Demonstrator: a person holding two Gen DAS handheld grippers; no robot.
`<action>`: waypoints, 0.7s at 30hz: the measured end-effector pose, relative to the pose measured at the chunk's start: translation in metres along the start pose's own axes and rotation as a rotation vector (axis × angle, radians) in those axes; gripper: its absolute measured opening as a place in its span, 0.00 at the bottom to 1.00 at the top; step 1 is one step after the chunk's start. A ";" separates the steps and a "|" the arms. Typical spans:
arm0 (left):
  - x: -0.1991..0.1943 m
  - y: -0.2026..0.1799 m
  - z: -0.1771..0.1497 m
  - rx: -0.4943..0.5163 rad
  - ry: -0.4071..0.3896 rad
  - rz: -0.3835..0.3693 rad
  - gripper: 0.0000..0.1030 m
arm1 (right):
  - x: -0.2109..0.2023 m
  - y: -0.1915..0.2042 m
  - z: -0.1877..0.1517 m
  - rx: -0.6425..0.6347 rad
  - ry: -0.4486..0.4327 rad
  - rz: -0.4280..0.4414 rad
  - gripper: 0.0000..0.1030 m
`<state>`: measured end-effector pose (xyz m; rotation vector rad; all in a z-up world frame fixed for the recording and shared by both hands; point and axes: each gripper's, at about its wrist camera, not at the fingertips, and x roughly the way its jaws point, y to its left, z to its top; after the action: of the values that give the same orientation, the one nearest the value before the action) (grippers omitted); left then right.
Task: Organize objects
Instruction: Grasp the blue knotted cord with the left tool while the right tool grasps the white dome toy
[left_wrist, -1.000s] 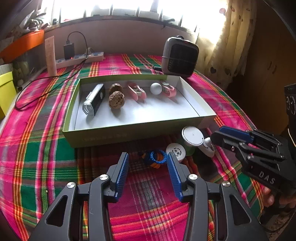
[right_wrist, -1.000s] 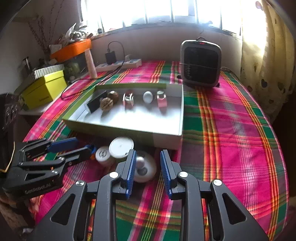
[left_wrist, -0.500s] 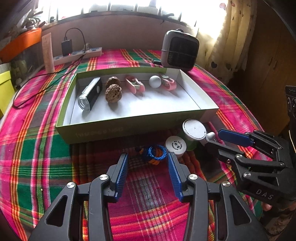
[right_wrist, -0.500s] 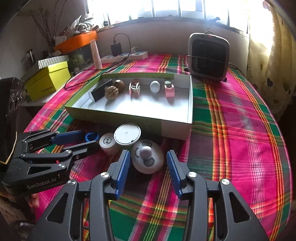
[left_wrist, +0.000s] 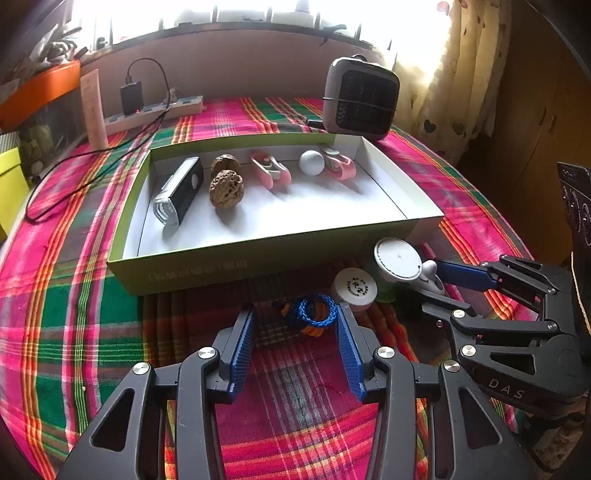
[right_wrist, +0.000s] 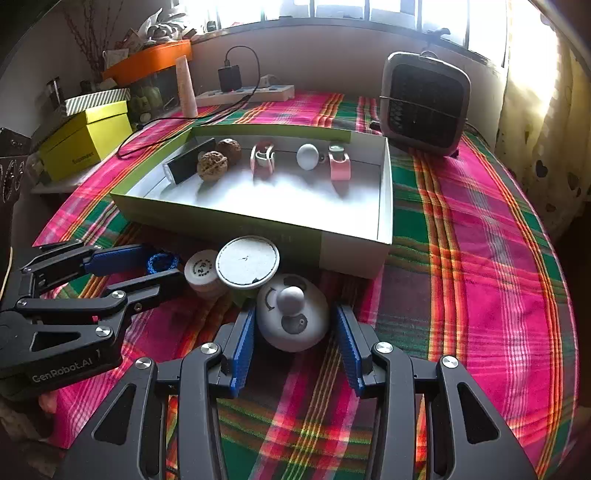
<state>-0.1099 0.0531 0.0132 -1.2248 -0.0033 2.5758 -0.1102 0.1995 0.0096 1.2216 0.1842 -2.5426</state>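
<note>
A green-and-white tray (left_wrist: 258, 254) (right_wrist: 354, 251) holds a black bike light (left_wrist: 179, 194), two walnuts (left_wrist: 226, 188), two pink clips (left_wrist: 269, 170) and a white ball (left_wrist: 311, 162). In front of it lie a blue-orange rope ring (left_wrist: 314, 315) (right_wrist: 161, 260), a small white jar (left_wrist: 354, 290) (right_wrist: 201, 269), a green jar with a white lid (left_wrist: 397, 258) (right_wrist: 246, 260) and a white dome with a knob (right_wrist: 291, 317). My left gripper (left_wrist: 295, 325) is open with the rope ring between its fingertips. My right gripper (right_wrist: 295, 321) is open around the white dome.
A grey fan heater (left_wrist: 360, 98) (right_wrist: 423, 107) stands behind the tray. A power strip with charger and cable (left_wrist: 147, 107) lies at the back left. Yellow and orange boxes (right_wrist: 86, 136) stand off the table's left side. A plaid cloth (right_wrist: 461, 258) covers the round table.
Both grippers have moved forward towards the objects in front of the tray. The right gripper has opened wider and now straddles the white dome. The left gripper has reached the rope ring.
</note>
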 end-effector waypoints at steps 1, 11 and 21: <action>0.000 0.000 0.000 -0.002 -0.001 0.001 0.41 | 0.000 0.000 0.000 -0.004 0.001 -0.006 0.42; 0.001 0.004 0.002 -0.021 -0.005 -0.001 0.38 | 0.000 -0.003 0.001 0.006 -0.001 0.005 0.42; 0.002 0.008 0.003 -0.040 -0.007 0.022 0.24 | 0.000 -0.005 0.001 0.014 -0.003 0.009 0.40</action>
<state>-0.1153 0.0458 0.0128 -1.2364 -0.0438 2.6111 -0.1125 0.2042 0.0099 1.2204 0.1603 -2.5422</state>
